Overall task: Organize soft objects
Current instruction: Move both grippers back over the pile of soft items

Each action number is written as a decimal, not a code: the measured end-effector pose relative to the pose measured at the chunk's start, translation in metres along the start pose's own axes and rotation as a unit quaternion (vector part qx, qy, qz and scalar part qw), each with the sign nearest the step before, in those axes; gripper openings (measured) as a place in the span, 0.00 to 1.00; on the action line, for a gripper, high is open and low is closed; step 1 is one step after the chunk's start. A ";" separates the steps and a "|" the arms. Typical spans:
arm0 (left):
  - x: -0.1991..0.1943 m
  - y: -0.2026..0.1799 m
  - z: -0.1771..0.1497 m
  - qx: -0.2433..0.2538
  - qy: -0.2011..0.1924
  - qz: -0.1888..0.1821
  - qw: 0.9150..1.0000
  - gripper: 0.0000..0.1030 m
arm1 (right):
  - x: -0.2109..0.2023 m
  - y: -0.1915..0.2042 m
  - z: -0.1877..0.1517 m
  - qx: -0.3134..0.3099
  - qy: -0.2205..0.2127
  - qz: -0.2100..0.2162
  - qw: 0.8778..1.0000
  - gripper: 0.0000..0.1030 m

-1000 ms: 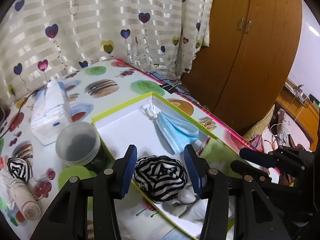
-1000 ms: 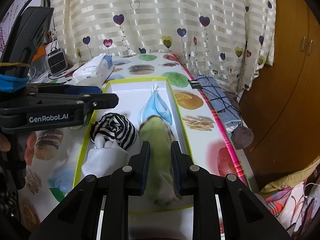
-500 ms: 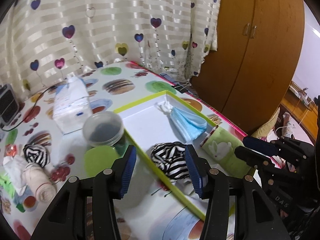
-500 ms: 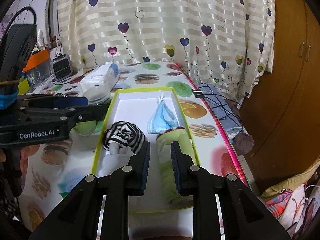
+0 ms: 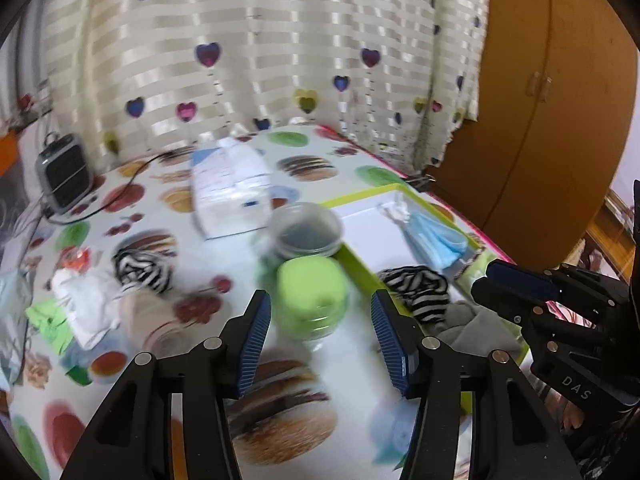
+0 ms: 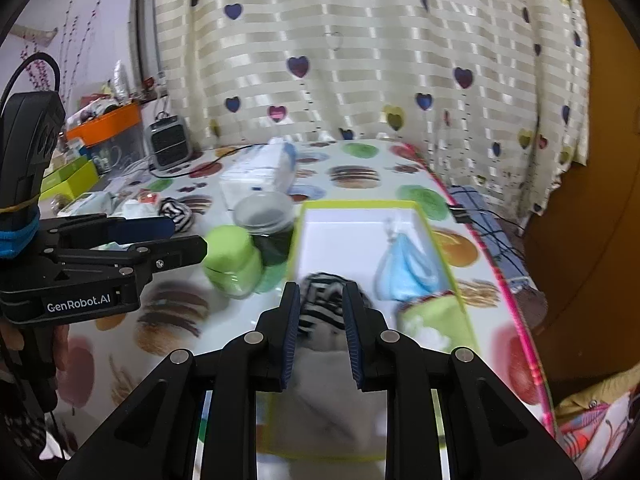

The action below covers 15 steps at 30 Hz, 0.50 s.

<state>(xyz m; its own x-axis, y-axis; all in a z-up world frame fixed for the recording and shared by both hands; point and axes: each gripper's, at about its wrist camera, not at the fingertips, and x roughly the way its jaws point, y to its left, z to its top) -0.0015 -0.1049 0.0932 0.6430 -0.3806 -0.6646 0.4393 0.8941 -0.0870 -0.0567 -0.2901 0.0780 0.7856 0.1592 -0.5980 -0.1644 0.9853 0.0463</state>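
Observation:
A green-rimmed white box (image 6: 362,203) holds a blue face mask (image 6: 404,268), a striped sock (image 6: 324,300), a green towel (image 6: 436,320) and a pale cloth (image 6: 332,380). My right gripper (image 6: 322,330) hovers over the box's near end, jaws a narrow gap apart with nothing in them. My left gripper (image 5: 322,342) is over the table left of the box (image 5: 362,196), its jaws opening and empty, with a green-lidded jar (image 5: 312,296) just beyond them. A second striped sock (image 5: 140,268), a white cloth (image 5: 84,308) and a beige roll (image 5: 148,320) lie loose on the table's left.
A clear tub (image 5: 306,236) with dark contents stands behind the green jar, and a tissue pack (image 5: 230,192) lies further back. A small grey heater (image 5: 62,176) with a cable sits at the back left. A curtain and a wooden wardrobe (image 5: 560,100) close off the far side.
The green towel left my right gripper and now lies in the box's right side. Both grippers pulled back; the left one swung left, off the box, to the jars.

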 end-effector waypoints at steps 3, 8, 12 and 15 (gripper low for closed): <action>-0.006 0.016 -0.006 -0.011 0.001 0.016 1.000 0.52 | 0.007 0.014 0.006 -0.007 -0.002 0.026 1.000 0.22; -0.017 0.048 -0.015 -0.041 0.000 0.040 0.998 0.56 | 0.026 0.036 0.014 -0.018 0.008 0.060 0.998 0.22; -0.022 0.073 -0.025 -0.062 0.004 0.061 0.996 0.56 | 0.040 0.052 0.019 -0.023 0.015 0.084 0.996 0.23; -0.025 0.091 -0.032 -0.077 0.006 0.073 0.994 0.56 | 0.047 0.061 0.022 -0.021 0.019 0.098 0.995 0.25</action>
<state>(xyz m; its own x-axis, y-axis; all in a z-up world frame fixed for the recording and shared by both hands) 0.0021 -0.0065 0.0782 0.6842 -0.2425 -0.6878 0.2398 0.9655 -0.1019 -0.0166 -0.2213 0.0708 0.7132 0.3451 -0.6102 -0.3379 0.9319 0.1320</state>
